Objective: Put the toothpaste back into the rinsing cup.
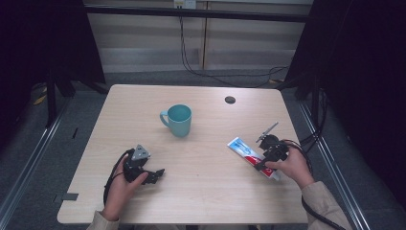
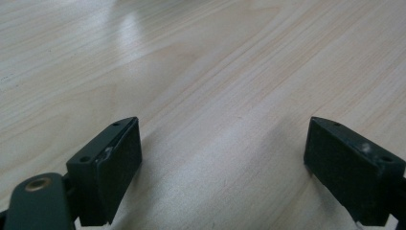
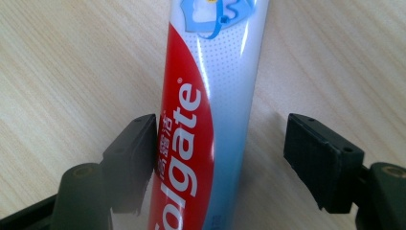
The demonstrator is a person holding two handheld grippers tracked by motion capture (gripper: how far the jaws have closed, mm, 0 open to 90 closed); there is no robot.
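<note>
Right gripper [image 3: 220, 158]: spread, straddling toothpaste tube [image 3: 210, 120], seemingly readying a grasp. Left gripper [image 2: 222, 167]: spread, resting idle over table [image 2: 201, 62].

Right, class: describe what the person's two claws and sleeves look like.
Both claws are black with two flat, blocky jaws. The left claw carries a grey three-cornered plate on top; the right claw trails a black cable. The person's sleeves are beige.
</note>
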